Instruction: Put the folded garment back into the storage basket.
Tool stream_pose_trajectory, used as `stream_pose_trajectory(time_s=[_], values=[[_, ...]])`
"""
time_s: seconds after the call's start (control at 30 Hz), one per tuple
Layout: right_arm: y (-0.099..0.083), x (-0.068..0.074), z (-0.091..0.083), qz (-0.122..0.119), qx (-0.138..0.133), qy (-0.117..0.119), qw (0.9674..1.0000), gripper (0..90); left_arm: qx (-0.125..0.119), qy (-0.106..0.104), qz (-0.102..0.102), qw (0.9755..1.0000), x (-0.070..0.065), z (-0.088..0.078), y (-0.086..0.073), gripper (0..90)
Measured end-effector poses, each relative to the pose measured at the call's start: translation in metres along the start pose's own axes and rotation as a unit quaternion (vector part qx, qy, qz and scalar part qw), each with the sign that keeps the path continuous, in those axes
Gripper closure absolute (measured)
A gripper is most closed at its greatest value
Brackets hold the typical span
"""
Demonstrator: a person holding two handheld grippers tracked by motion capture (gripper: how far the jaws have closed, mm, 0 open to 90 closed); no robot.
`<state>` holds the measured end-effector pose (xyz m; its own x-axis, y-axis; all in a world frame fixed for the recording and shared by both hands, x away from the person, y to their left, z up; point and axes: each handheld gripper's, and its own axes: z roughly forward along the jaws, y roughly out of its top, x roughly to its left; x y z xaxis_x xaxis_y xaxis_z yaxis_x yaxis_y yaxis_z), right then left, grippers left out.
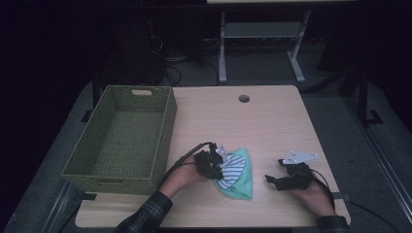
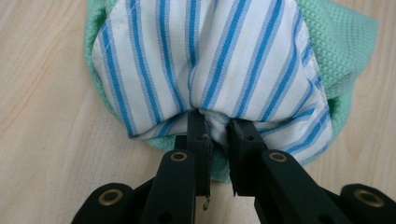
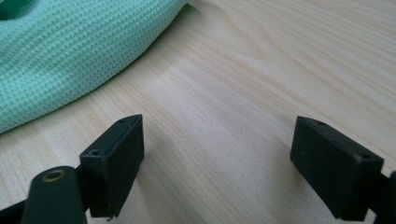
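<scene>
Pinching the striped cloth over the green cloth, left gripper is nearly closed; right gripper gapes empty.

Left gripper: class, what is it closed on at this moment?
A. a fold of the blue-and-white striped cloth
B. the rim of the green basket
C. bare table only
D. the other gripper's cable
A: in the left gripper view, the left gripper has its jaws nearly together, pinching a fold of the striped cloth, which lies on the green cloth.
</scene>
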<state>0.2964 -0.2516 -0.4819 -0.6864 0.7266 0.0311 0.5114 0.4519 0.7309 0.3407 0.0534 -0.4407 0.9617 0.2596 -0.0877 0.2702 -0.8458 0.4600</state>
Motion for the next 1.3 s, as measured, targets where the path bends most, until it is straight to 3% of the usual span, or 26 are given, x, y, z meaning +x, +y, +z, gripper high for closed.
stream_pose_trajectory(time_s=[0.2,0.6,0.93,1.17,1.3], values=[[0.000,0.001,0.000,0.004,0.004,0.001,1.0000,15.1,-0.015,-0.002,-0.011,0.9998,-0.002,-0.014,0.004,80.3],[0.000,0.001,0.000,0.006,0.008,0.001,0.9999,12.2,-0.029,0.014,-0.016,0.9994,0.001,-0.043,0.015,80.2],[0.000,0.001,0.001,0.004,0.009,0.000,1.0000,10.9,-0.038,0.012,-0.012,0.9991,0.004,-0.066,0.021,80.2],[0.000,0.001,0.001,0.004,0.008,0.001,1.0000,10.8,-0.053,0.006,-0.023,0.9983,0.008,-0.085,0.025,80.1],[0.000,0.001,0.001,0.005,0.008,0.001,1.0000,10.8,-0.056,0.013,-0.021,0.9981,0.010,-0.096,0.026,80.1]])
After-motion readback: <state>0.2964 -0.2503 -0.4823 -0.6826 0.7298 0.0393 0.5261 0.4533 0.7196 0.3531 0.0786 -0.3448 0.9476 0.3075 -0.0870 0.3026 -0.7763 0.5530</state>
